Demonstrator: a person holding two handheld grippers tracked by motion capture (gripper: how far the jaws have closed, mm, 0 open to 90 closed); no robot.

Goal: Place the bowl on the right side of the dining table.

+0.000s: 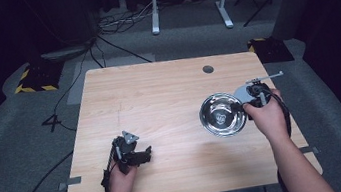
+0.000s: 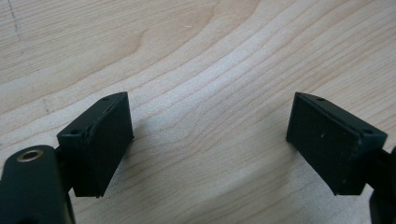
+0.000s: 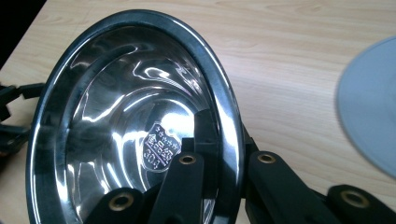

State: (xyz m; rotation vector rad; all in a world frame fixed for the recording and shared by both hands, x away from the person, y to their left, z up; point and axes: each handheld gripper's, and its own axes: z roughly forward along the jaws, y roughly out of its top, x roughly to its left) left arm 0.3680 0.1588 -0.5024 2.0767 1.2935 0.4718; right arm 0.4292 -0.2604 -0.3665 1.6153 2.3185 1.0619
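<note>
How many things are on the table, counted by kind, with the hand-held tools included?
Steel bowl: 1
Hand-held tools: 2, the left tool and the right tool
Total: 3

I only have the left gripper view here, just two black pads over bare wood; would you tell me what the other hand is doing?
Observer: The right claw is clamped on the rim of a steel bowl, one jaw inside and one outside.
Operator: Thanks. Is there anything in the bowl?
Observer: No, it is empty; the right gripper view shows a stamped mark on its bottom.
Operator: And where does my left claw sit relative to it?
Observer: The left claw is open, low over the table near its front left, well apart from the bowl at the right.
</note>
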